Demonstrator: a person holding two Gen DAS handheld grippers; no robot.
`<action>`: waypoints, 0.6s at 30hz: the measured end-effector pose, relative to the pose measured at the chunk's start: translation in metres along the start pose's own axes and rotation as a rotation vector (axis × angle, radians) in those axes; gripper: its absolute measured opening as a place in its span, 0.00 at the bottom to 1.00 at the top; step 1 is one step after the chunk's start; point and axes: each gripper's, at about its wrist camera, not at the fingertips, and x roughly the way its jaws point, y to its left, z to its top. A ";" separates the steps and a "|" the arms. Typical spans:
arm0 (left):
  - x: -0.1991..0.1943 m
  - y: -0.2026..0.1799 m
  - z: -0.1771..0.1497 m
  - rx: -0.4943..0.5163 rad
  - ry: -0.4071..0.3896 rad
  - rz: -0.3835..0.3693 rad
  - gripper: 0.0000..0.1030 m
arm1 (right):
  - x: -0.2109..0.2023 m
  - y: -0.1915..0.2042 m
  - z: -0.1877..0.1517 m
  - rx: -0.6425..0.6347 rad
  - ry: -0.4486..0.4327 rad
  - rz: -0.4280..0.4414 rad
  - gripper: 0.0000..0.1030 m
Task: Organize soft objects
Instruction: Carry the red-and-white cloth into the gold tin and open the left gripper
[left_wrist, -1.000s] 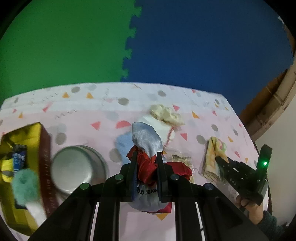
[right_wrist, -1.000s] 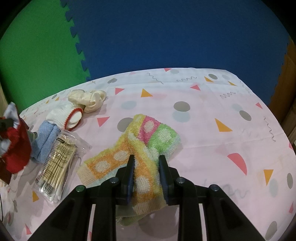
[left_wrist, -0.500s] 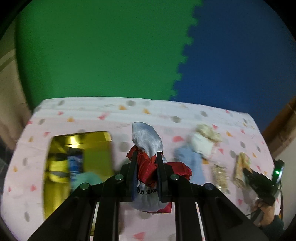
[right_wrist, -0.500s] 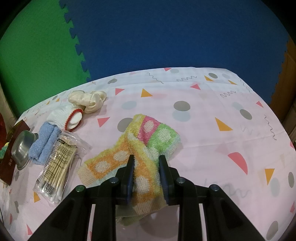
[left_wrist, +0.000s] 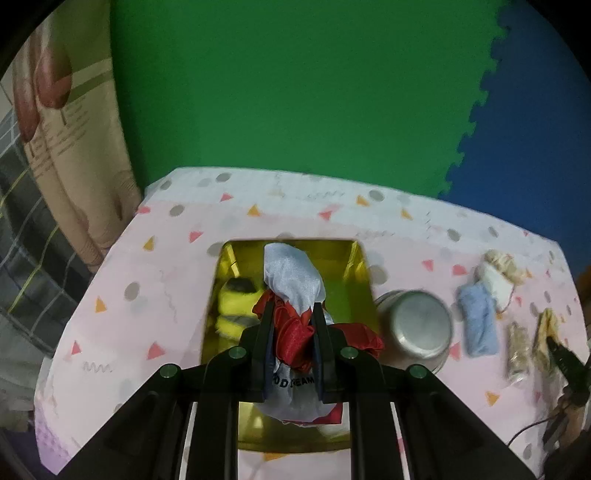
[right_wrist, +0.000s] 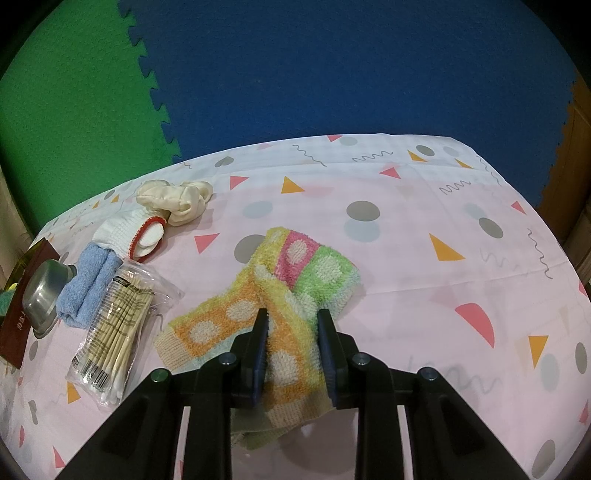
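Note:
My left gripper (left_wrist: 293, 314) is shut on a silver-grey and red cloth pouch (left_wrist: 291, 280) and holds it in the air over the open gold box (left_wrist: 360, 273). A yellow soft item (left_wrist: 236, 306) lies inside that box. My right gripper (right_wrist: 293, 332) is shut on a fluffy dotted towel (right_wrist: 303, 258) in orange, yellow, pink and green, which lies spread on the tablecloth. Left of the towel lie a folded blue cloth (right_wrist: 88, 284), a white glove with a red cuff (right_wrist: 129, 232) and a cream scrunchie (right_wrist: 173, 197).
A steel bowl (left_wrist: 417, 328) stands just right of the gold box. A clear pack of cotton swabs (right_wrist: 118, 325) lies beside the blue cloth. The table (right_wrist: 424, 206) wears a pink patterned cloth, and green and blue foam mats cover the floor beyond. A patterned curtain (left_wrist: 62, 147) hangs at the far left.
My left gripper has swung left with the pouch, from above the blue cloth and bowl to above the gold box. The pouch has left the right wrist view. The right gripper has stayed put.

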 end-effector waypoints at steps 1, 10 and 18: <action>0.002 0.006 -0.005 -0.004 0.010 0.007 0.14 | 0.000 0.000 0.000 0.000 0.000 0.000 0.26; 0.028 0.023 -0.032 0.037 0.097 0.045 0.15 | 0.000 0.000 0.000 -0.001 0.000 -0.001 0.26; 0.049 0.027 -0.043 0.083 0.133 0.063 0.17 | 0.000 0.000 0.000 0.000 0.000 0.000 0.26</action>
